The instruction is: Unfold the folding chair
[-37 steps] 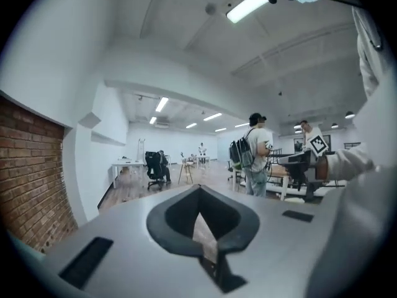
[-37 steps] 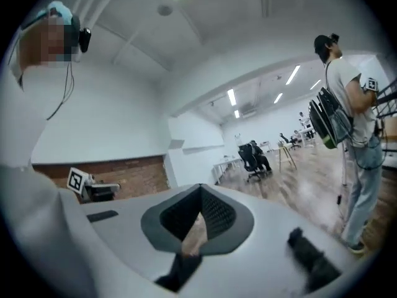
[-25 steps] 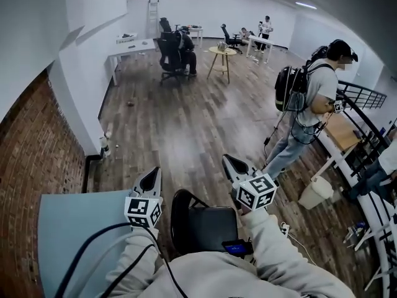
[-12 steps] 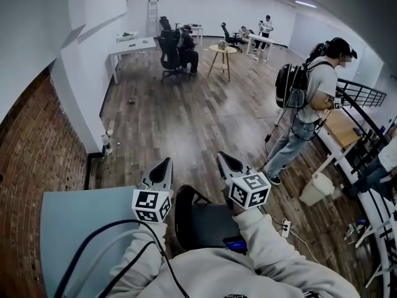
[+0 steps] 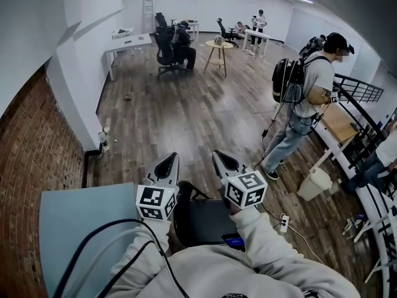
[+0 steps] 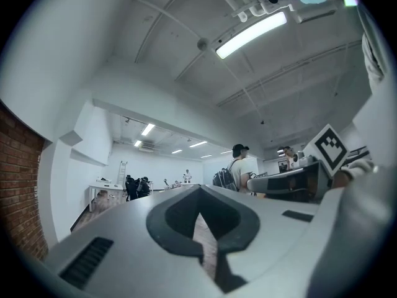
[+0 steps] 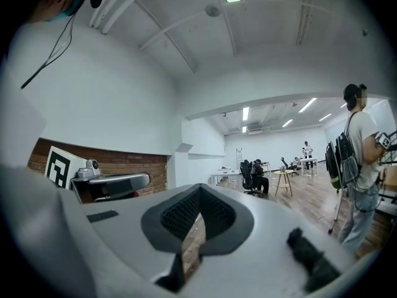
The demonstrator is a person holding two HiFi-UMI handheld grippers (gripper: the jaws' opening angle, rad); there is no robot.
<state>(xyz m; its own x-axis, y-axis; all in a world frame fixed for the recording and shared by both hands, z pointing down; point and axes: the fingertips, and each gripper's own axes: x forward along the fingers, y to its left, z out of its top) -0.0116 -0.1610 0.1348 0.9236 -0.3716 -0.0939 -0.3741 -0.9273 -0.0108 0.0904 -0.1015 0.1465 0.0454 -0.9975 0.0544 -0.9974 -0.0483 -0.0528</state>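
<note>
The black folding chair (image 5: pixel 208 219) stands right below me in the head view; its dark seat and curved frame show between my two forearms. My left gripper (image 5: pixel 170 160) hovers over the chair's left edge, jaws shut and empty. Beside it my right gripper (image 5: pixel 218 157) hangs over the chair's right side, also shut on nothing. Both point level into the room, a little apart, and neither touches the chair. In the left gripper view the closed left gripper (image 6: pixel 198 194) has the right one's marker cube (image 6: pixel 327 148) at its side. The right gripper view shows that gripper (image 7: pixel 197 194) closed.
A light blue panel (image 5: pixel 80 222) lies at my left against a brick wall (image 5: pixel 31 154). A person with a backpack (image 5: pixel 304 104) stands to the right near a white bin (image 5: pixel 313 182) and a railing (image 5: pixel 356 92). A power strip (image 5: pixel 284 222) lies beside the chair. Desks and seated people are far back.
The left gripper has risen and moved right; the right gripper has drifted left, so the two now stand closer together above the chair. Both stayed shut.
</note>
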